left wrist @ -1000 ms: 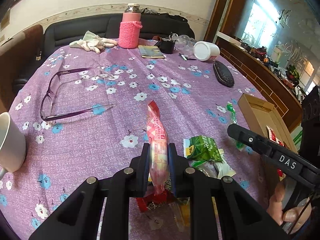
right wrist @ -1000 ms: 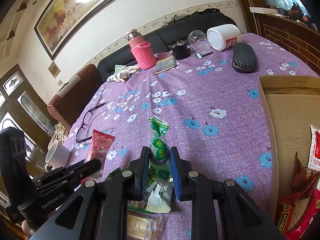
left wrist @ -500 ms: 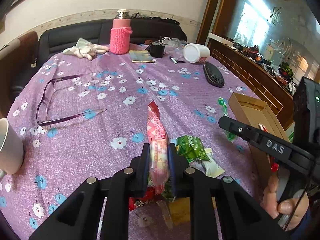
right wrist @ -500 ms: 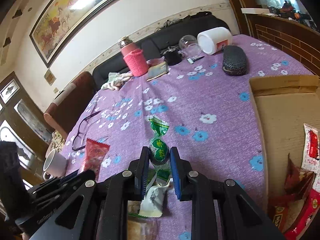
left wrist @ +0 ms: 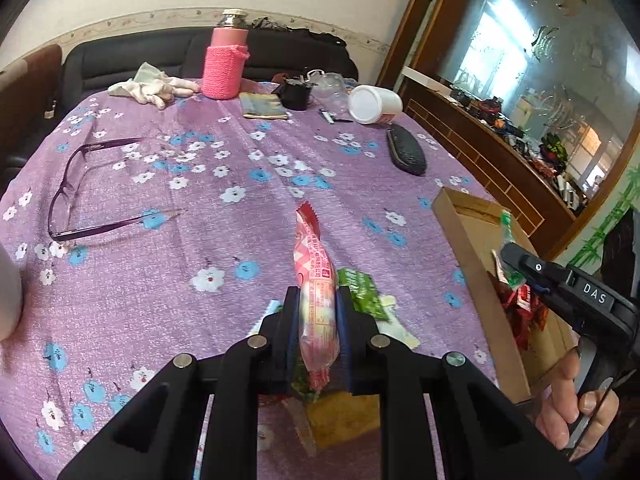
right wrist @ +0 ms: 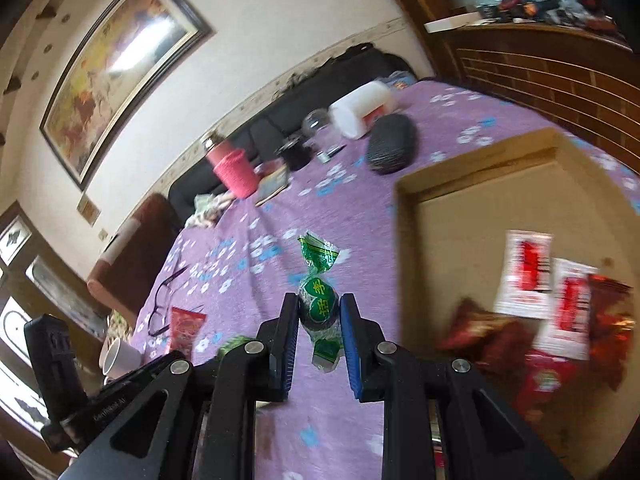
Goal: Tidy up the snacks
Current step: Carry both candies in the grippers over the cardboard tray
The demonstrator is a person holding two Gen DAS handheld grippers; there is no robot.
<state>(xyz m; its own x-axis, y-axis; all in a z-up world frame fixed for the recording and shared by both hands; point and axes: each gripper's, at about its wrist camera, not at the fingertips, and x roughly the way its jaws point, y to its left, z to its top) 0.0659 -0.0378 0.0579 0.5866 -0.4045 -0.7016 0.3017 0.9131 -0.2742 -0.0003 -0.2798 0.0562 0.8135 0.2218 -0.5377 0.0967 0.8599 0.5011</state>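
**Two snacks in hand, box part-filled, pile not yet cleared**

Left tongs (left wrist: 318,312) clamped narrow on a pink snack (left wrist: 314,276), held upright above the purple counter (left wrist: 160,280). Right tongs (right wrist: 319,312) pinched narrow on a green candy (right wrist: 318,300), twist ends sticking out above and below the pads. Seen from the left wrist, right tongs (left wrist: 505,252) over the near edge of the box (left wrist: 456,232), candy tip poking up above them.

Done so far, judging by the box (right wrist: 472,200): several red packets (right wrist: 480,332) and two white-and-red sachets (right wrist: 524,276) lying inside at its near end; far end bare. Right-wrist view blurred there, so no exact count.

Left to do: both held pieces not yet in the box. Candy close to it and likely first to drop; pink snack well short of it, over the middle of the counter. On the cloth under the left tongs, a green packet (left wrist: 360,292), a yellow one (left wrist: 340,416) and more wrappers partly hidden by the tongs. Roughly midway, as a judgement.

Elsewhere on the counter, none of it snacks: glasses (left wrist: 92,184), pink bottle (left wrist: 224,64), dark case (left wrist: 406,150), white jar (left wrist: 374,104), a mug (right wrist: 120,356).
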